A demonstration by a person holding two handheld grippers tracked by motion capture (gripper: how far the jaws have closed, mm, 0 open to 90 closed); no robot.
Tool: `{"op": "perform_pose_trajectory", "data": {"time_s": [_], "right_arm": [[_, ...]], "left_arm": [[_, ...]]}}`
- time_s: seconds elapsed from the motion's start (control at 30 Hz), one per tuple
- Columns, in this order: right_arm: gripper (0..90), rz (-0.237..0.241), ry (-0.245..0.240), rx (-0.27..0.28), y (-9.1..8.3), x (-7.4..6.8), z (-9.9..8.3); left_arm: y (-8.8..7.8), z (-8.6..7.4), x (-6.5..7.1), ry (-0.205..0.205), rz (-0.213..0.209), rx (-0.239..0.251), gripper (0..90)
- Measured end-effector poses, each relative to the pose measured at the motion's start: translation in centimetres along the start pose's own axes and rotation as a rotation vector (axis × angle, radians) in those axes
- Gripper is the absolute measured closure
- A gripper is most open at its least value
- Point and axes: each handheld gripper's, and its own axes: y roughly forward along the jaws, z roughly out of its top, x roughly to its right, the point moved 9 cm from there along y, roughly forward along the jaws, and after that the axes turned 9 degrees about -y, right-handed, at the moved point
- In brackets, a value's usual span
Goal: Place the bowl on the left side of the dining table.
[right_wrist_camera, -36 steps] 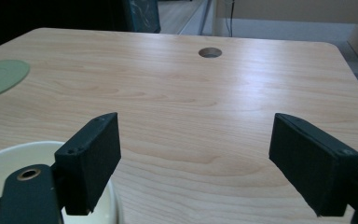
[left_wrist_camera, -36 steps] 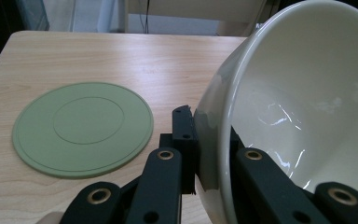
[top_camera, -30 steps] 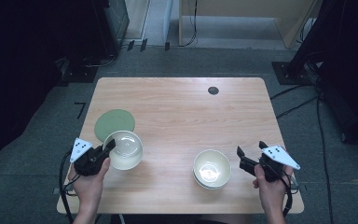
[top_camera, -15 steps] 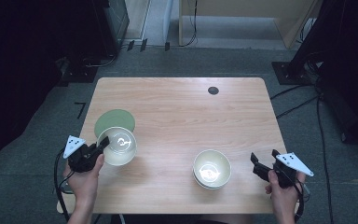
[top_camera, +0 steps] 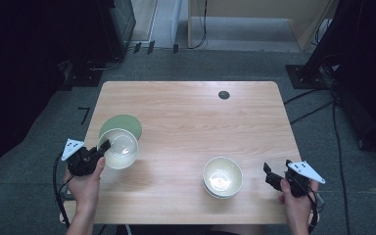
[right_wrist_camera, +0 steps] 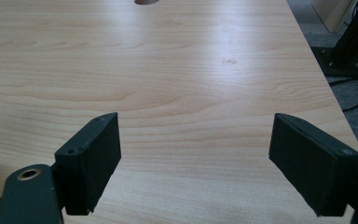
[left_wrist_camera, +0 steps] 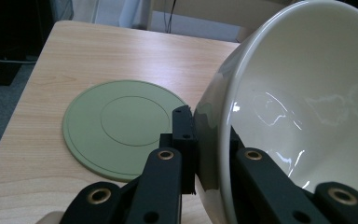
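Left hand-held gripper [left_wrist_camera: 193, 154] pinching bowl [top_camera: 119, 148] rim – right hand-held gripper [right_wrist_camera: 193, 163] spread, empty.

Left jaws clamp the bowl's wall, one inside, one outside; bowl sits tilted at the surface's [top_camera: 186, 112] left edge, partly over the green plate [left_wrist_camera: 121, 130] – probably bound for it. Second bowl [top_camera: 222, 176] rests near the right gripper. Left gripper view reveals the rim pinch and the tilt; high view gives the layout.

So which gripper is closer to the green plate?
Left. The left gripper, clamped on a white bowl's rim, sits just beside the green plate; the right gripper is far across the table.
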Motion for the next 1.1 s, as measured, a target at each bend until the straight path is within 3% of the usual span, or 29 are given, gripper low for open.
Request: {"op": "perform_pose_trajectory", "data": {"time_s": [0.17, 0.77, 1.1], "right_arm": [[16.8, 0.001, -0.006, -0.007, 0.2, 0.0, -0.3], [16.7, -0.018, -0.013, -0.078, 1.3, 0.3, -1.9], [16.0, -0.027, -0.02, -0.15, 2.0, 0.6, -3.1]], "left_arm": [[0.6, 0.5, -0.4, 0.006, 0.011, -0.011, 84.6], [2.6, 1.4, -2.1, -0.089, -0.005, -0.039, 84.6], [4.1, 2.8, -3.7, -0.128, 0.033, -0.073, 84.6]]}}
